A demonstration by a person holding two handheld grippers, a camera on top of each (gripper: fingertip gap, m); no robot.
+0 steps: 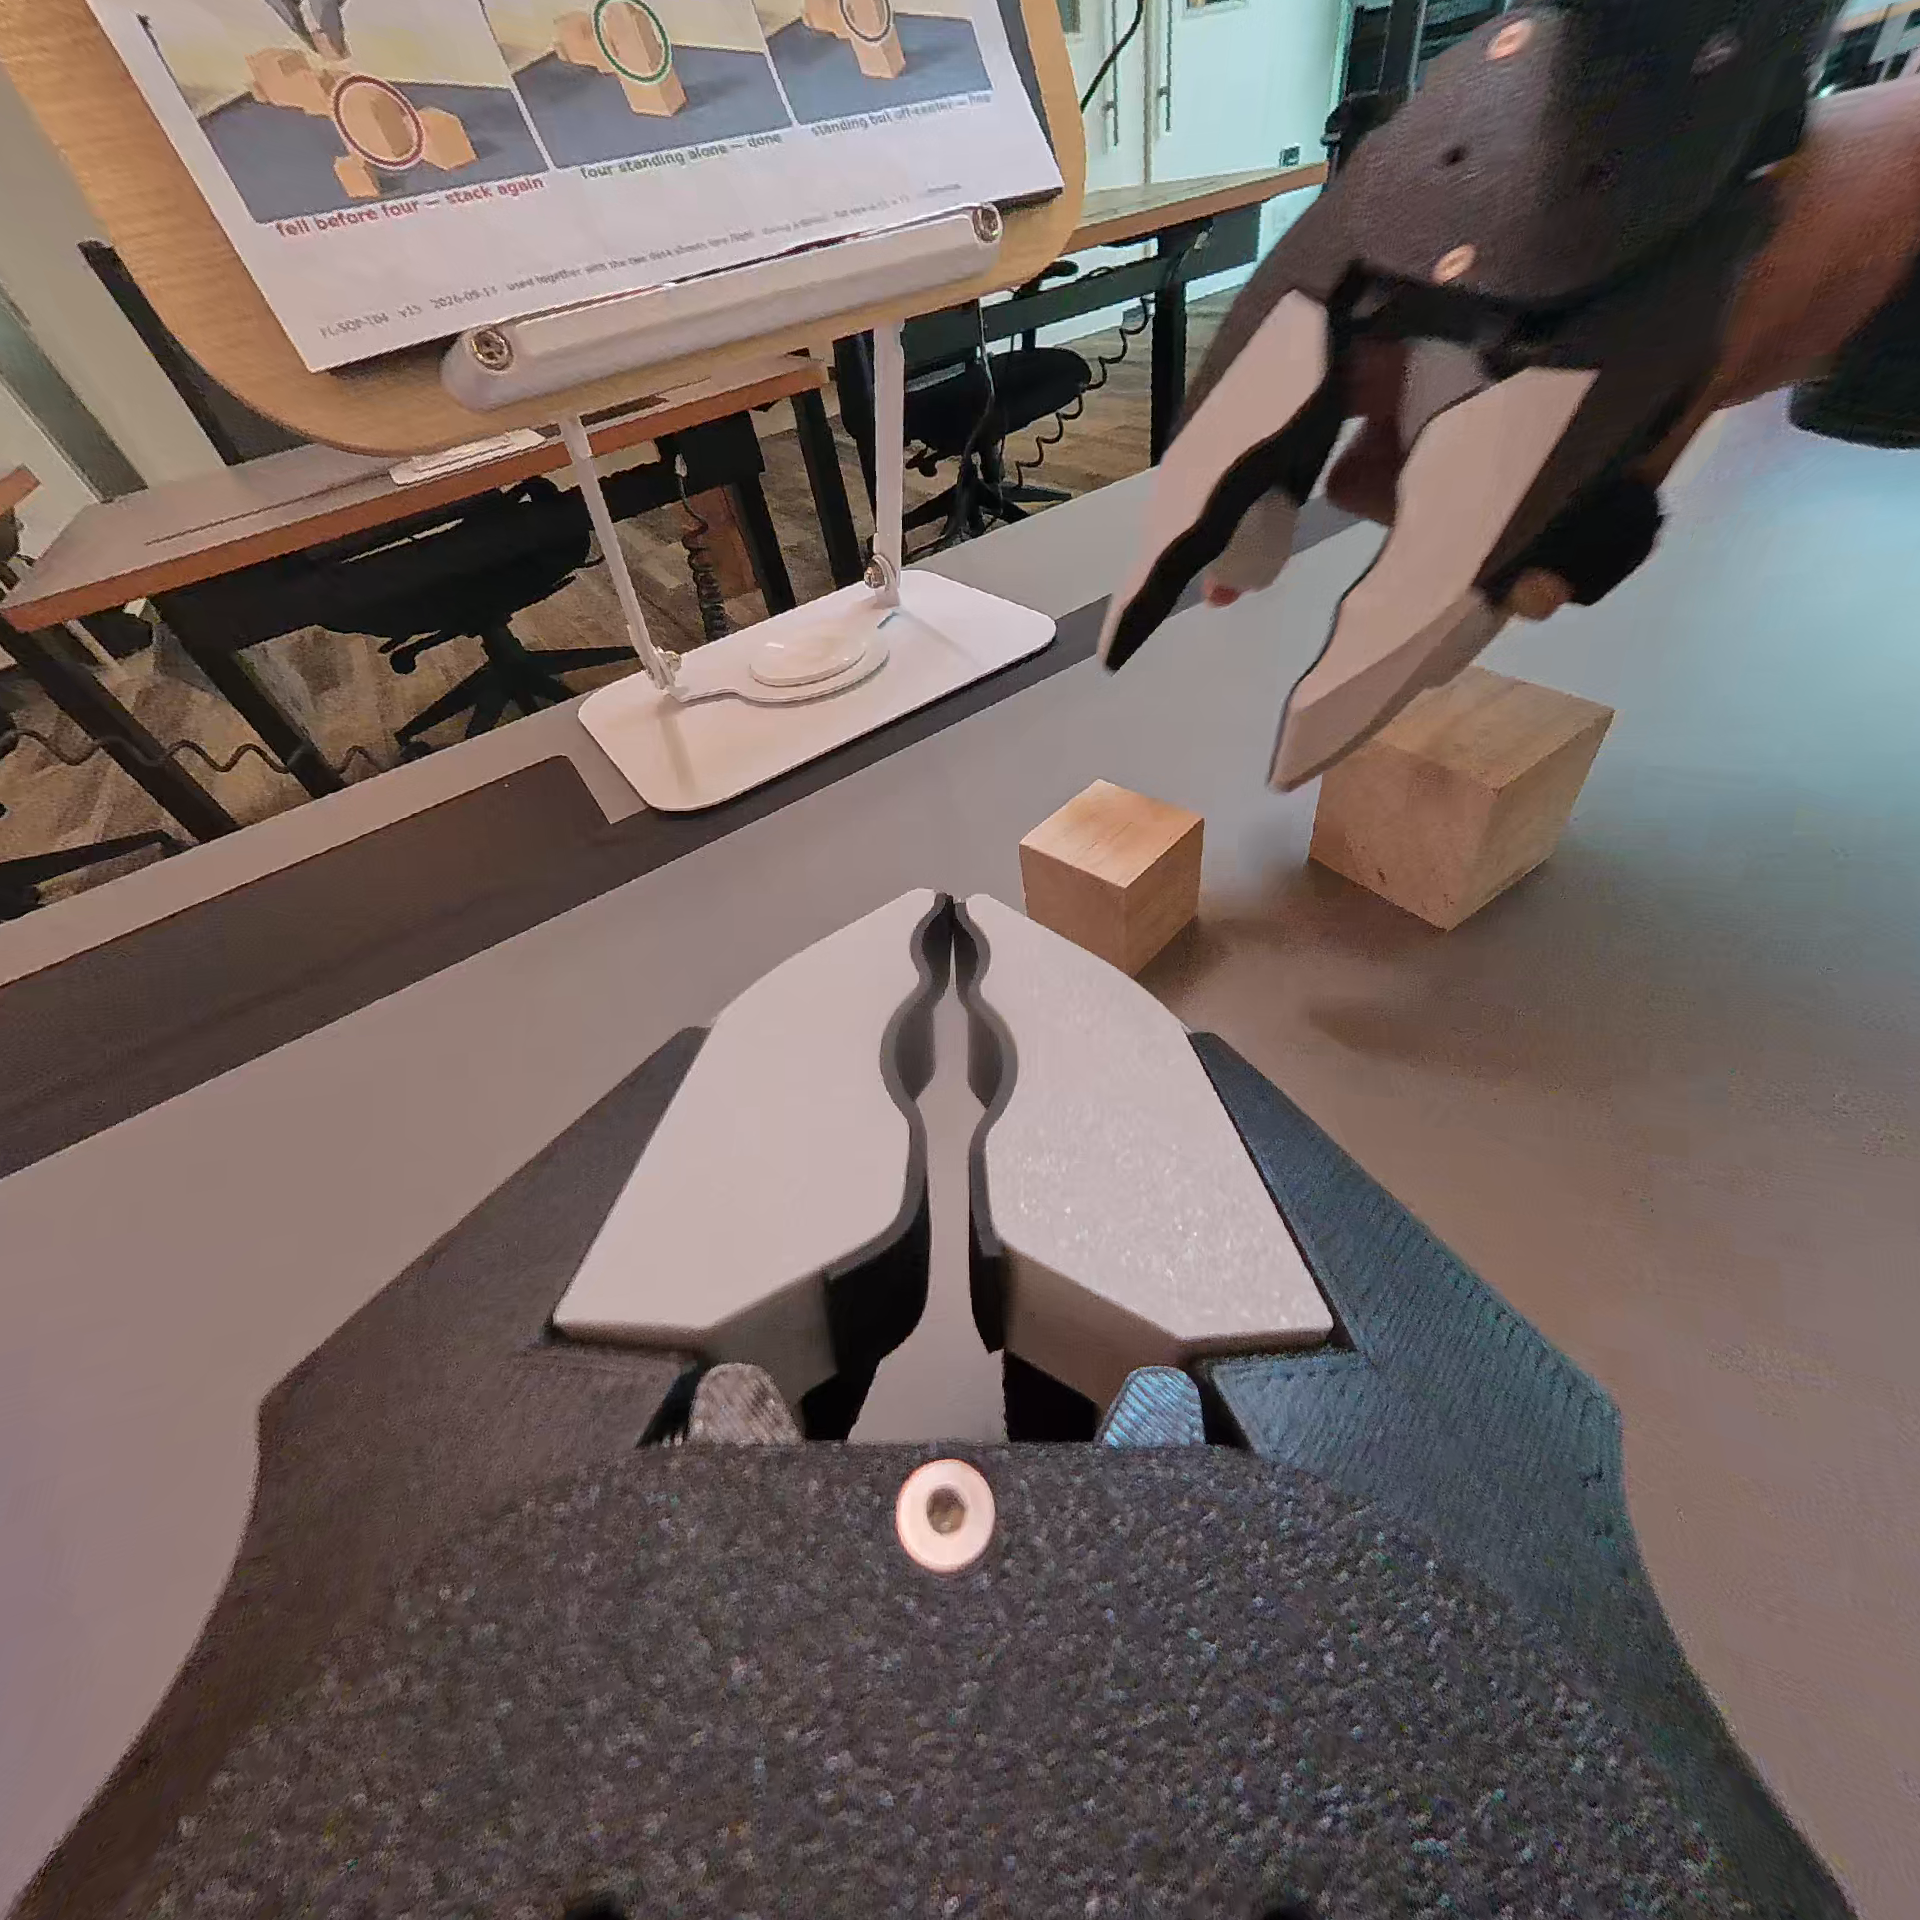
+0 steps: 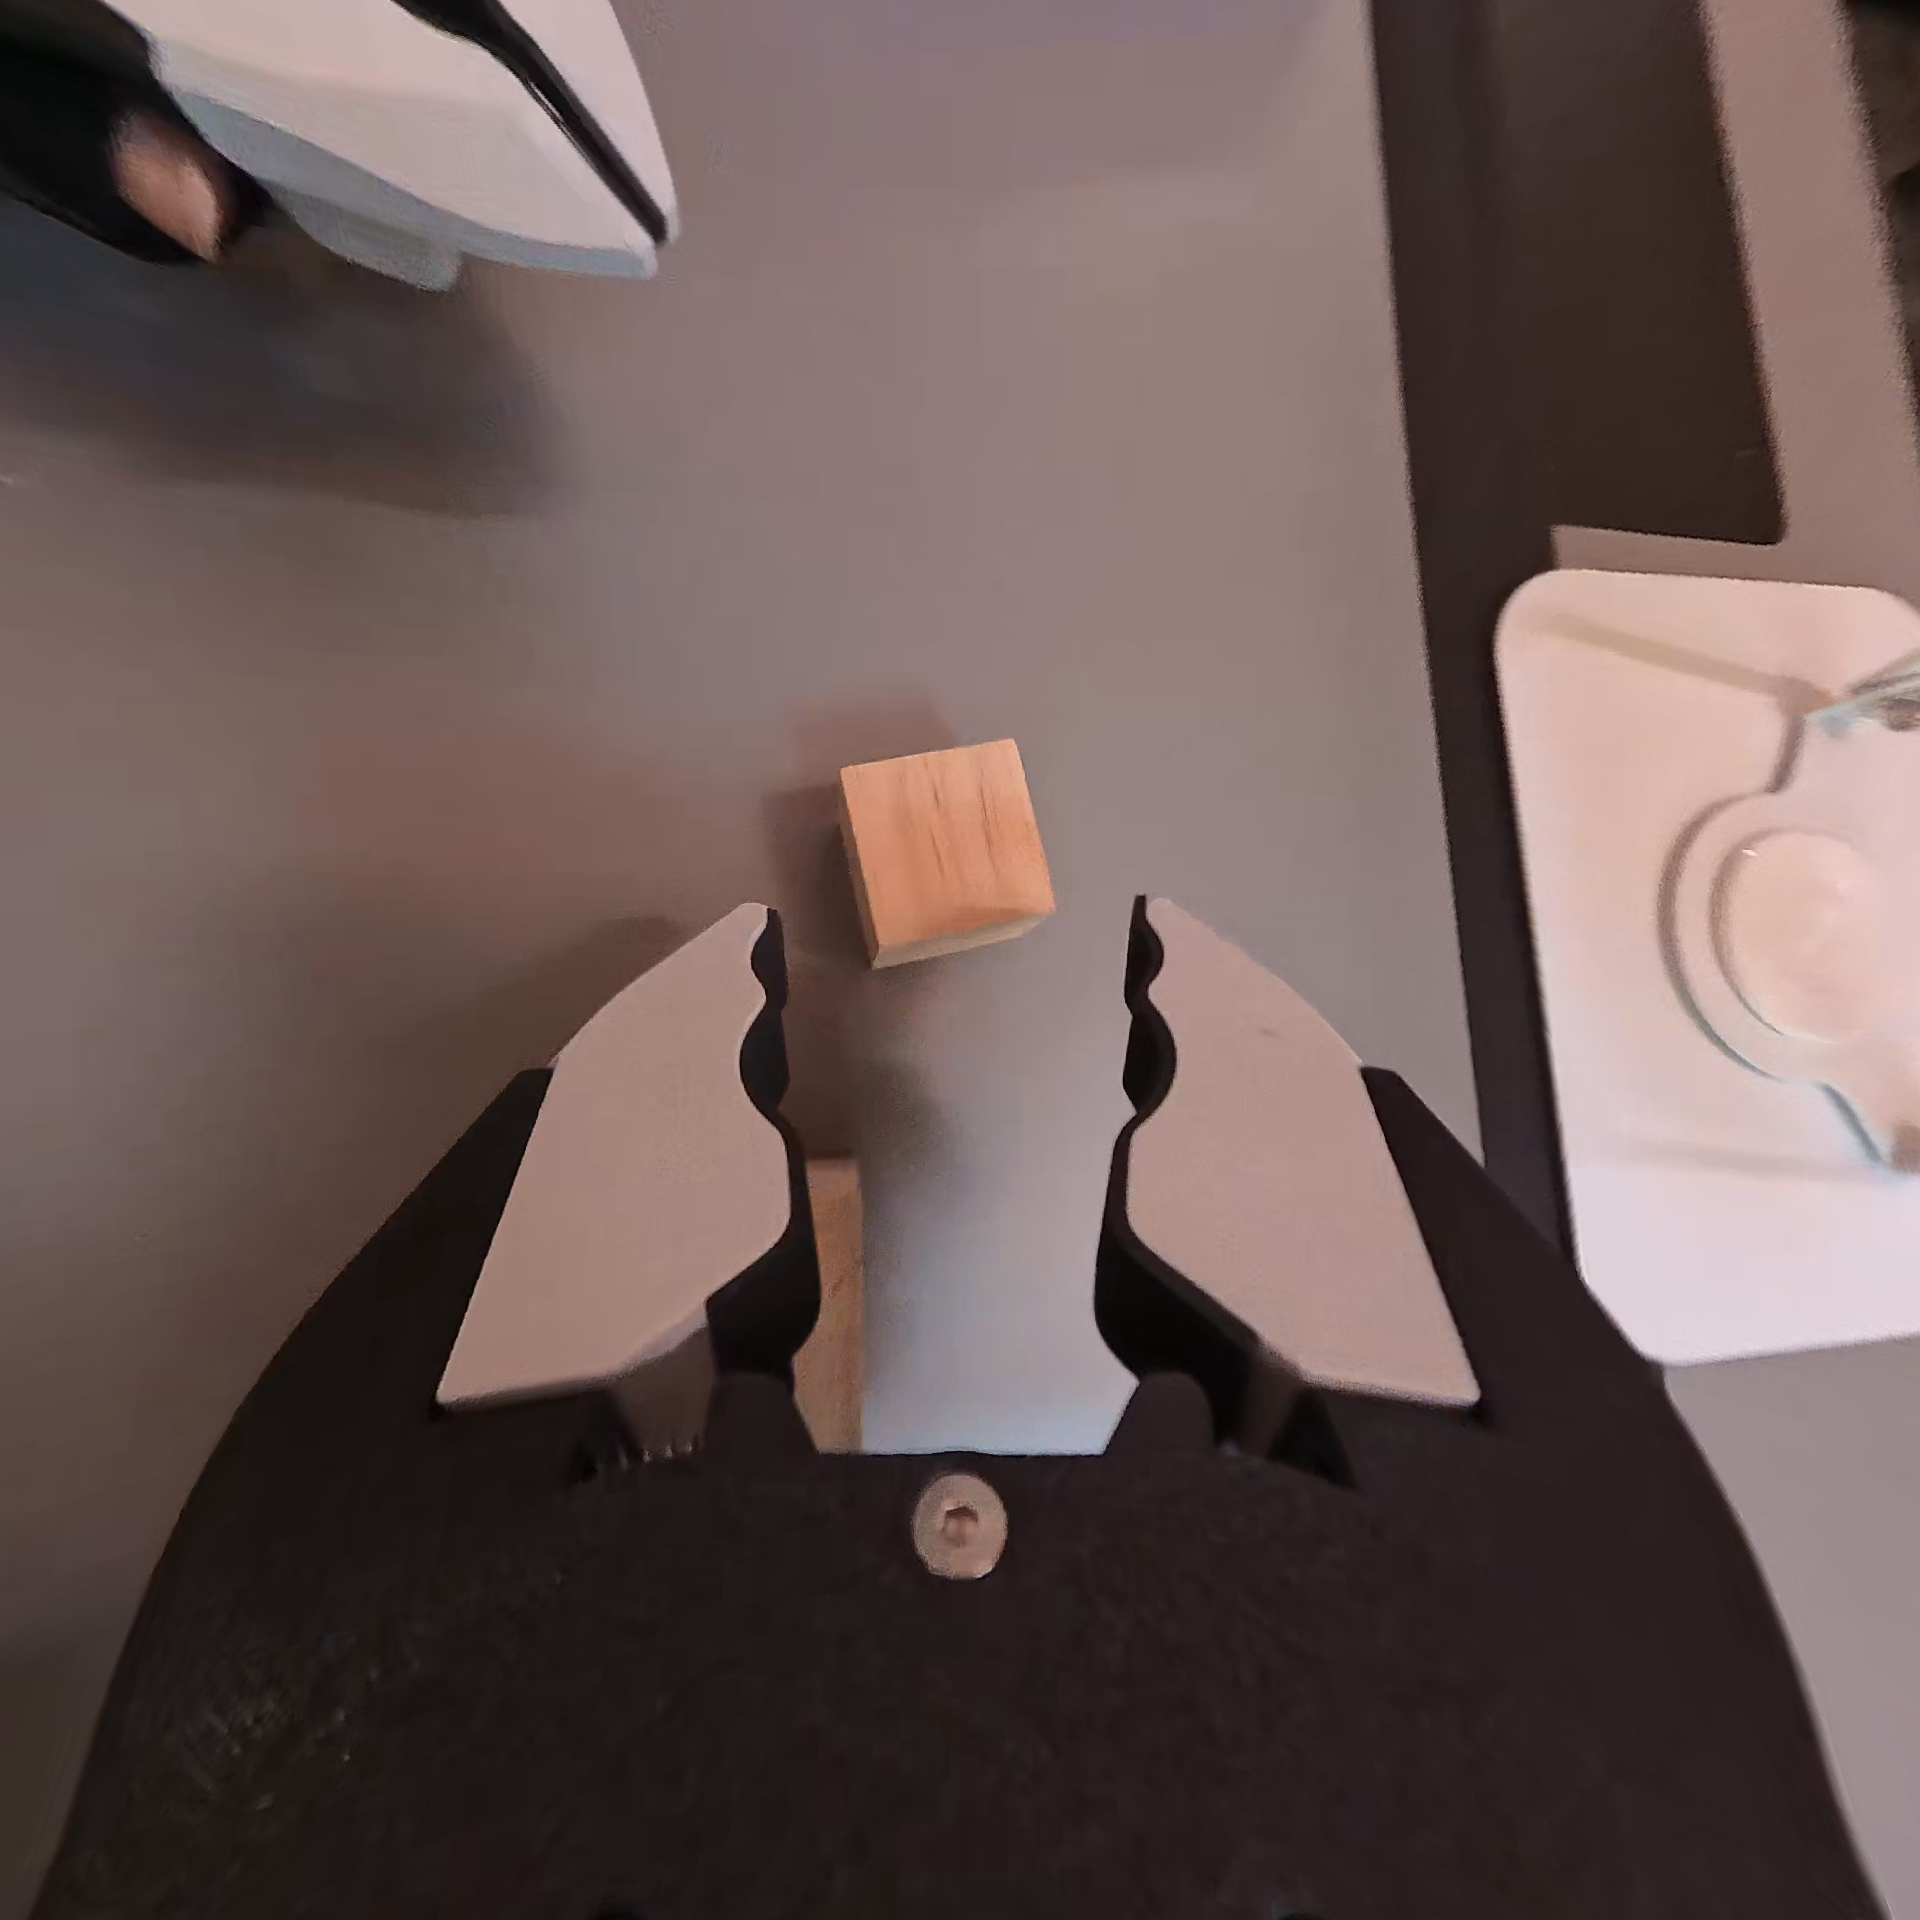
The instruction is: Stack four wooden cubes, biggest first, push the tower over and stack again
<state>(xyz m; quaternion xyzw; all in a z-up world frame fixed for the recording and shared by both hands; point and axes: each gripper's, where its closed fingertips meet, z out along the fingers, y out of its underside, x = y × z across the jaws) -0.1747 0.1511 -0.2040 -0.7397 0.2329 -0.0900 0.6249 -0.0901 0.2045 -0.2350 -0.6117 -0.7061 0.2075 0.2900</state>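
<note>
The left gripper (image 1: 951,902) sits low over the grey table (image 1: 416,1091) with its two grey fingers pressed together at the tips and nothing between them. Just beyond its tip and slightly to the right stands a small wooden cube (image 1: 1112,873), resting flat on the table and not touched by the fingers. Farther right lies a larger wooden block (image 1: 1455,800), also flat on the table and clear of the small cube. The right gripper (image 1: 1195,717), held by a hand in a black fingerless glove (image 1: 1590,540), hangs above the larger block with its jaws spread wide and nothing in its grasp; one fingertip overlaps the block's near corner in the left wrist view, and contact cannot be determined. In the right wrist view, the right gripper (image 2: 956,914) looks down on the small wooden cube (image 2: 940,847), which lies just ahead of the open fingertips, with clear table visible between the cube and each pad. A strip of the larger block (image 2: 836,1299) shows beneath the left finger. A white stand base (image 1: 821,696) rests at the table's far edge, carrying a wooden board (image 1: 187,301) with a printed sheet (image 1: 623,177) clipped to it
</note>
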